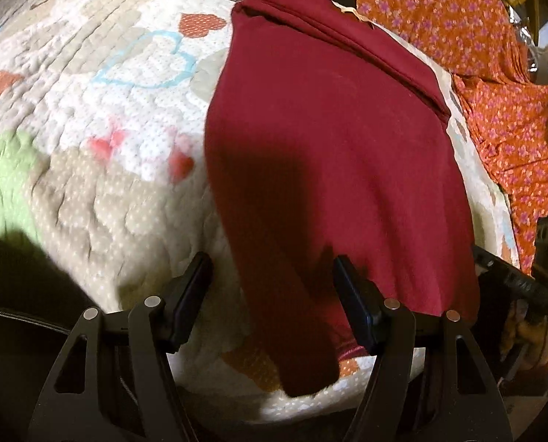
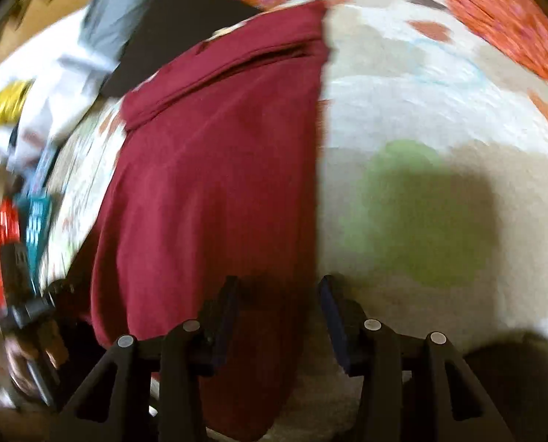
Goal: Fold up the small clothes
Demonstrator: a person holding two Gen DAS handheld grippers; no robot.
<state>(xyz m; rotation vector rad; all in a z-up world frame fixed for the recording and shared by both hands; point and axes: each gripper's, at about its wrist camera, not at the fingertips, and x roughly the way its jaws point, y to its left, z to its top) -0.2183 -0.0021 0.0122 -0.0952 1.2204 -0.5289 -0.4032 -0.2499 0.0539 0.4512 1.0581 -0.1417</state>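
A dark red garment [image 1: 329, 140] lies folded into a long strip on a quilted heart-print bedspread [image 1: 108, 110], running from 12 o'clock down to 6 o'clock in both wrist views. In the left wrist view, bare quilt stretches wide from 7 to 11 o'clock, while an orange floral cloth [image 1: 494, 92] crowds the 1 to 3 o'clock side. In the right wrist view, open quilt fills 1 to 5 o'clock; a pile of mixed clothes [image 2: 53, 73] sits at 9 to 11 o'clock.

The left gripper [image 1: 274, 280] has its fingers spread apart, the garment's left edge passing between them without being pinched. The right gripper [image 2: 277, 294] also has its fingers parted, straddling the garment's right edge, gripping nothing.
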